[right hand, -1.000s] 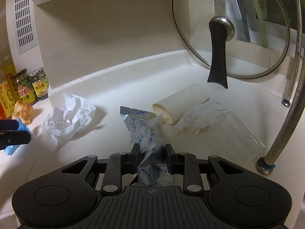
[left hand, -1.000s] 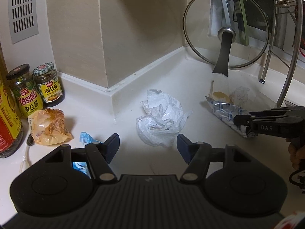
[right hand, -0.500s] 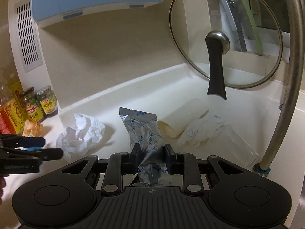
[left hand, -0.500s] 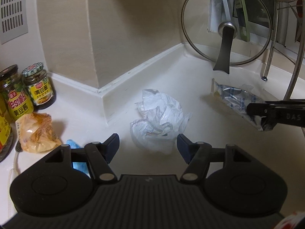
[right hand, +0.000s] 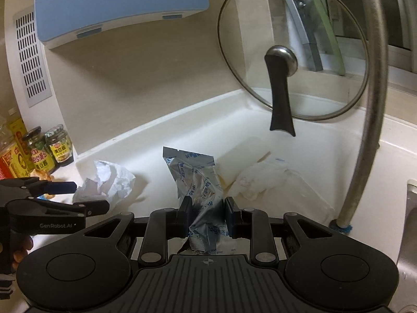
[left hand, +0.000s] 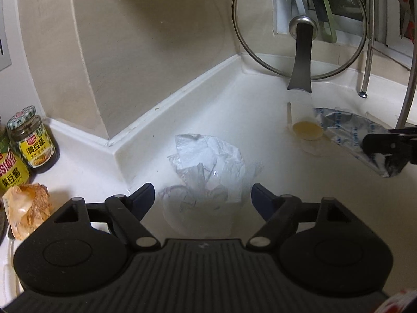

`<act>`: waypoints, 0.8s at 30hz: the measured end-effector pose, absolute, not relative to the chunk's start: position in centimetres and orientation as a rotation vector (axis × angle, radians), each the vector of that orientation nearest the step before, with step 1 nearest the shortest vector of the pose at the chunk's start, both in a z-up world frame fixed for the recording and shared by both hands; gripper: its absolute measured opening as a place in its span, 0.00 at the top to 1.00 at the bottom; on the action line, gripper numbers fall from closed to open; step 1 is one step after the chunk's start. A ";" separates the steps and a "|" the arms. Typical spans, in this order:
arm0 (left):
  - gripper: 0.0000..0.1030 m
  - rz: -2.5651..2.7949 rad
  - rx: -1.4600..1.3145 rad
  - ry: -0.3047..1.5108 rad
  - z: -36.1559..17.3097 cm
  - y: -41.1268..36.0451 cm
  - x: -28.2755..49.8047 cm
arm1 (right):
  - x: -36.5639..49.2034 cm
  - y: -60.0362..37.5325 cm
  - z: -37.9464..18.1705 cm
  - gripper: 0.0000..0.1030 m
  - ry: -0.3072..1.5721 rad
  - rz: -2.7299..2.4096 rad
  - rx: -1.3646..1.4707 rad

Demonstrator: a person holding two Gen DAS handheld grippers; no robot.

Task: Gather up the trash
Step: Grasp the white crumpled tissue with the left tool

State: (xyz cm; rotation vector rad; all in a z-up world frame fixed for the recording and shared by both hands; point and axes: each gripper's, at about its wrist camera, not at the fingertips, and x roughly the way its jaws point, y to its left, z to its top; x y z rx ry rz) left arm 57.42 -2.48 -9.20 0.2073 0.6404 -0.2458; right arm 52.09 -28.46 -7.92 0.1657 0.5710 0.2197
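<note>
The white counter [left hand: 234,109] is the biggest thing here, and it runs into a corner by the tan wall [left hand: 146,52]. A blue and white box [right hand: 120,5] hangs on the wall above it. A big glass pot lid [right hand: 294,49] leans up at the back, with its black handle [right hand: 280,96] pointing down. A bent metal pipe [right hand: 370,130] stands on the counter at the right.

Your right gripper [right hand: 206,215] is clenched on a silver wrapper [right hand: 198,180] with blue writing. You hold it up off the counter, and most of it sticks out past the fingers. In the left view the same wrapper [left hand: 346,133] shows at the right side, in front of a paper cup [left hand: 303,122] that lies on its side. A crumpled tissue [right hand: 263,180] lies just beside that cup, with a clear plastic thing [right hand: 310,195] next to it.

Your left gripper [left hand: 202,195] is wide apart and holds nothing. A crumpled white paper [left hand: 208,172] lies on the counter between its fingers, but I cannot tell if they touch it.

On the left stand two jars [left hand: 31,138] with yellow labels. An orange snack bag [left hand: 26,208] lies in front of them.
</note>
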 end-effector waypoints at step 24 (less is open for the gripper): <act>0.80 -0.231 0.165 0.637 -9.0 -1.2 56.4 | 51.0 -29.5 -7.9 0.74 0.577 0.207 0.177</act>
